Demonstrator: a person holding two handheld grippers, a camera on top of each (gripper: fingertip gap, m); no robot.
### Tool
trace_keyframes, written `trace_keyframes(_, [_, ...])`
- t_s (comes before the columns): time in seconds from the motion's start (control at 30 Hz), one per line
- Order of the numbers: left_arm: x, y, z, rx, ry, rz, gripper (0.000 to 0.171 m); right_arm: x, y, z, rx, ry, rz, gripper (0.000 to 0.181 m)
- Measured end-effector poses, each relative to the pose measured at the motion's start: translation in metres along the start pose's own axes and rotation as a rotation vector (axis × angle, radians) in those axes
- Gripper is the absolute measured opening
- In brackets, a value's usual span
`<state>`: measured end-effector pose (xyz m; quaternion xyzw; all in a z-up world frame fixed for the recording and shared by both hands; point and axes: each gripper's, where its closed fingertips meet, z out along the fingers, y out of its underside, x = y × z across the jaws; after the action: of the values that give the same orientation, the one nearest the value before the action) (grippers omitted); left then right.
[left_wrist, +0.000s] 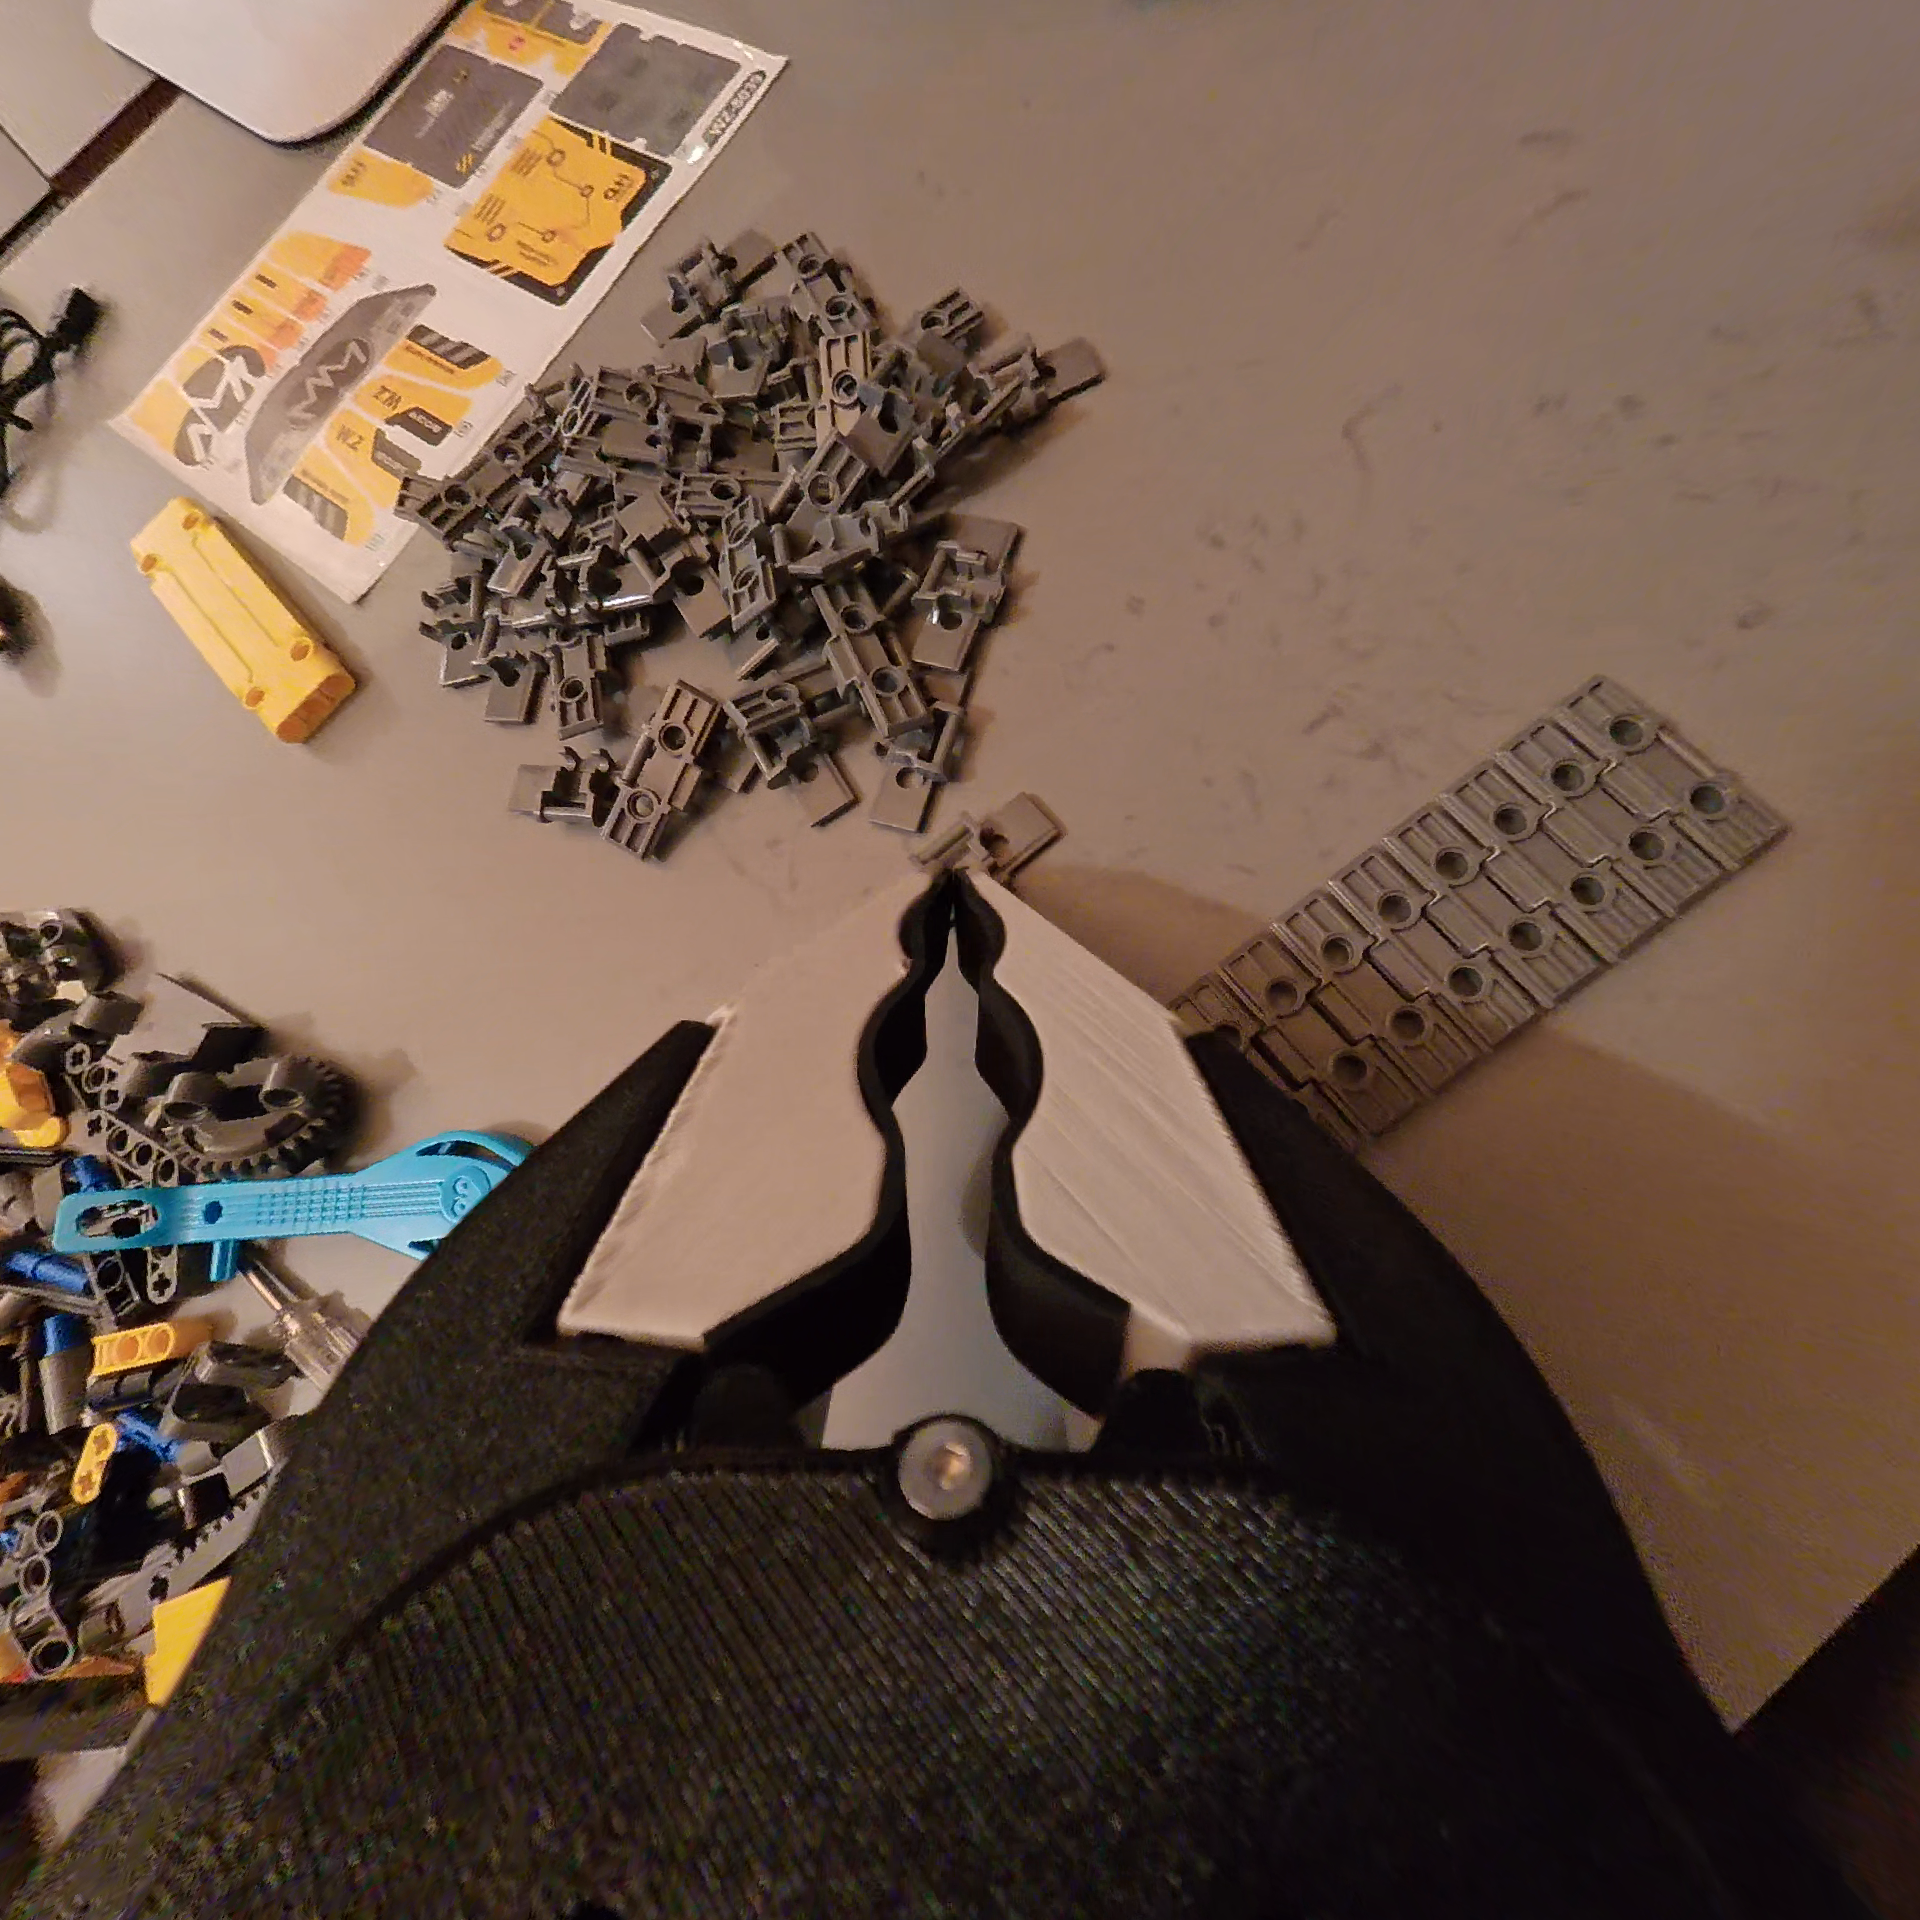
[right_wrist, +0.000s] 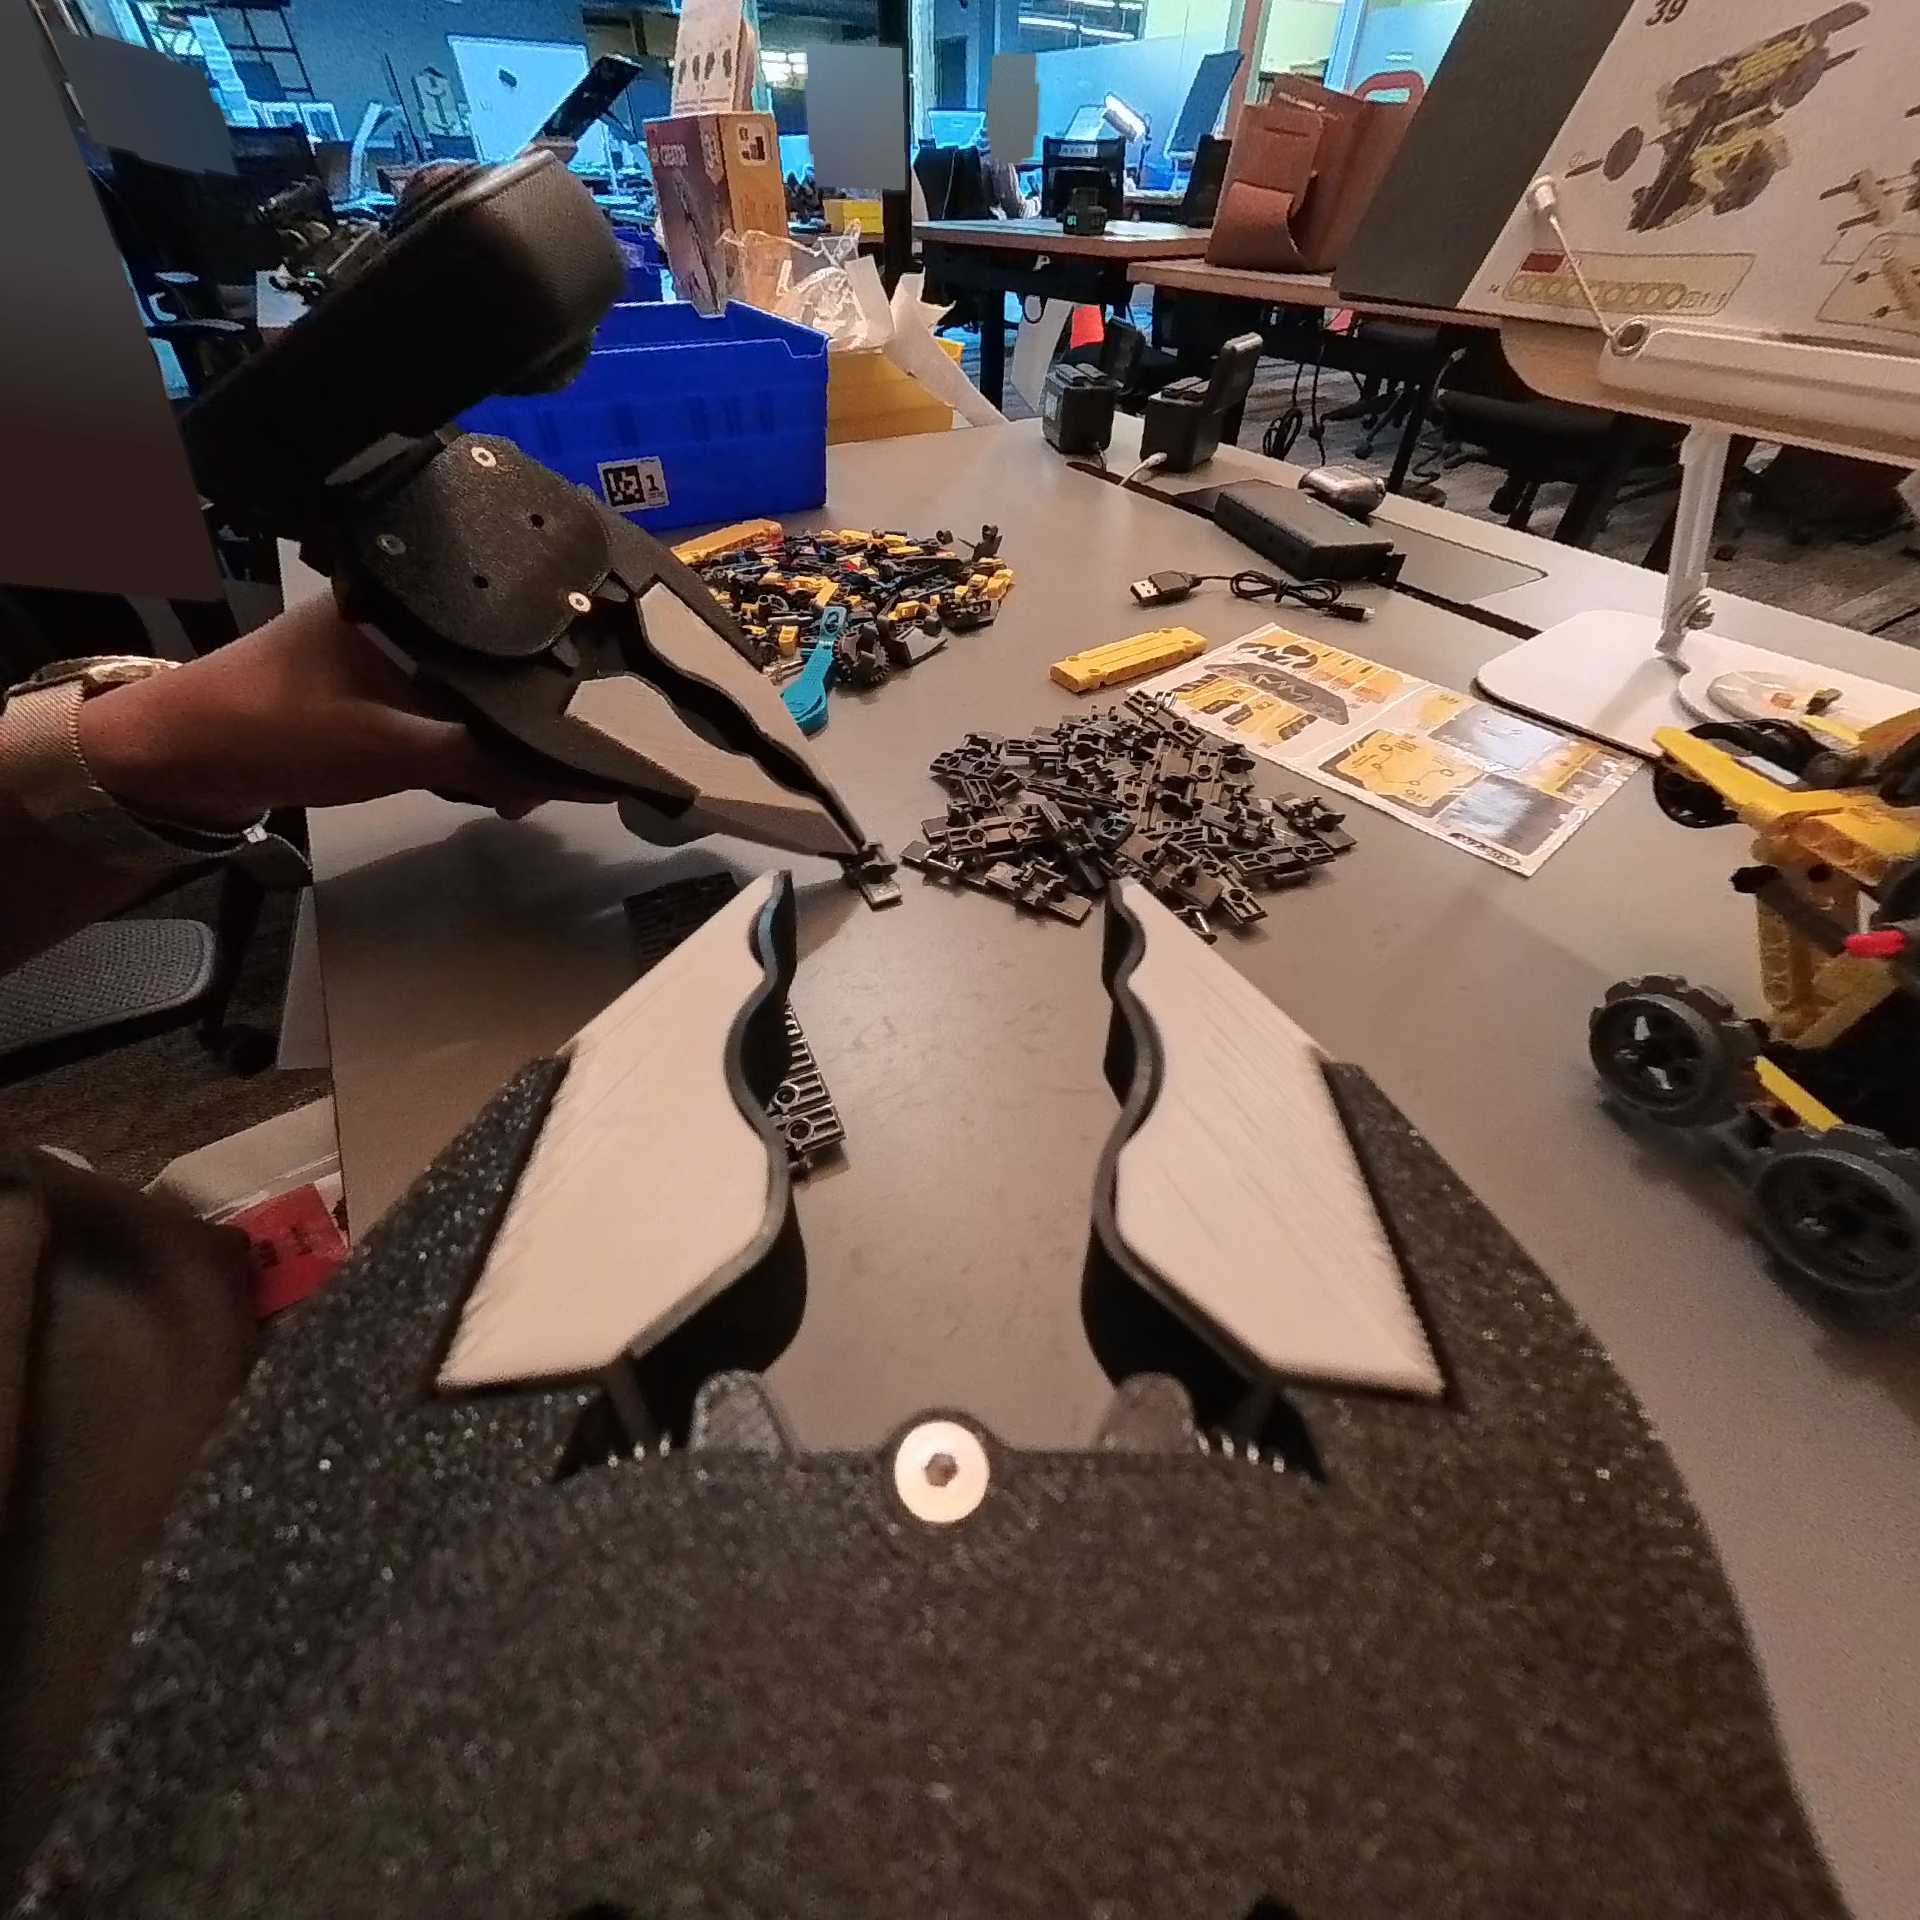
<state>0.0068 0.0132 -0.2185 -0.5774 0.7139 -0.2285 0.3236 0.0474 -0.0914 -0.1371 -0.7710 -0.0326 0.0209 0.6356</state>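
Observation:
My left gripper (left_wrist: 954, 883) is shut, and its tips pinch the near end of a single grey track link (left_wrist: 995, 831) lying on the grey table (left_wrist: 1351, 416). The right wrist view shows the same gripper (right_wrist: 857, 844), held in a hand, tilted down onto that link (right_wrist: 878, 871). Just beyond it is a pile of loose grey track links (left_wrist: 727, 520) (right_wrist: 1122, 810). An assembled strip of links (left_wrist: 1507, 935) lies to the right of the left gripper. My right gripper (right_wrist: 945, 904) is open and empty above the table, with its left finger over part of that strip (right_wrist: 805, 1091).
A sticker sheet (left_wrist: 416, 270) (right_wrist: 1403, 738) and a yellow panel (left_wrist: 244, 618) (right_wrist: 1127, 658) lie past the pile. A heap of mixed parts (right_wrist: 862, 582) with a blue tool (left_wrist: 281, 1210) is at the left. A yellow wheeled model (right_wrist: 1787, 935), a blue bin (right_wrist: 675, 416) and a booklet stand (right_wrist: 1714, 156) stand around. The grippers' ends are close to 15 centimetres from one another. The left gripper is farther from the yellow wheeled model (right_wrist: 1787, 935), some 25 centimetres, than the right, some 20 centimetres.

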Motion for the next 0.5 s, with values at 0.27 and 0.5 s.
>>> trace_keyframes(0.27, [0.001,-0.002,-0.007,0.031,0.013,-0.013,0.0,0.0,0.0,0.0,0.003,0.0,0.005,0.059])
trace_keyframes(0.5, [0.004,-0.004,-0.006,0.034,0.059,-0.045,0.041,0.002,-0.001,-0.001,0.011,-0.001,0.016,0.059])
